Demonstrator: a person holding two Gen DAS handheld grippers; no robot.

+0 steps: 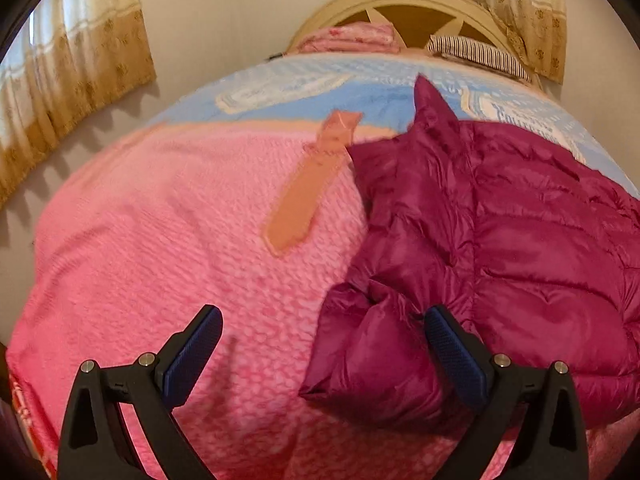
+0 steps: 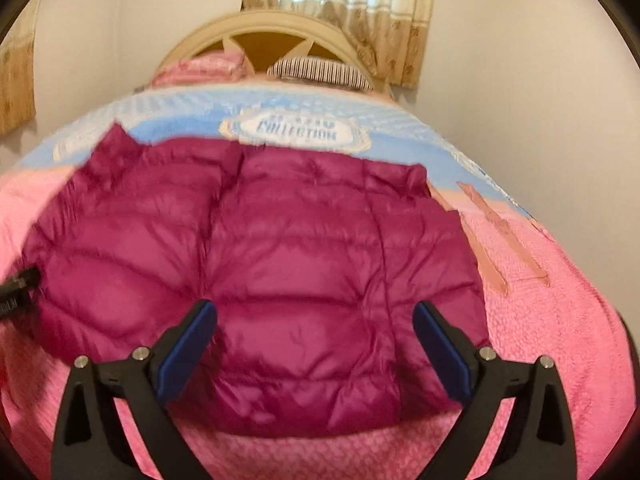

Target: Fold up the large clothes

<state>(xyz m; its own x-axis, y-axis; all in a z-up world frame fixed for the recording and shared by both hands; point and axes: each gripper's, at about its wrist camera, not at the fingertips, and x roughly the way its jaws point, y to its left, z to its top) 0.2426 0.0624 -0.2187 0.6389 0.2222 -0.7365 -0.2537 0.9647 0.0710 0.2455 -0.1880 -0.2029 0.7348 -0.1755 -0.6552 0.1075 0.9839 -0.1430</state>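
A magenta quilted puffer jacket point(image 1: 520, 232) lies spread on the pink bedspread point(image 1: 180, 240). In the left wrist view its folded sleeve end point(image 1: 368, 352) sits between my left gripper's point(image 1: 324, 344) open fingers, just above the bed. In the right wrist view the jacket point(image 2: 280, 260) fills the middle, and my right gripper point(image 2: 316, 340) hovers open over its lower hem, holding nothing. The left gripper's black body point(image 2: 16, 284) shows at the jacket's left edge.
A blue and white blanket panel point(image 2: 296, 130) covers the far half of the bed. A pink folded quilt point(image 1: 352, 38) and a striped pillow point(image 1: 480, 54) lie by the cream headboard point(image 1: 404, 4). Curtains point(image 1: 72, 64) hang on the walls.
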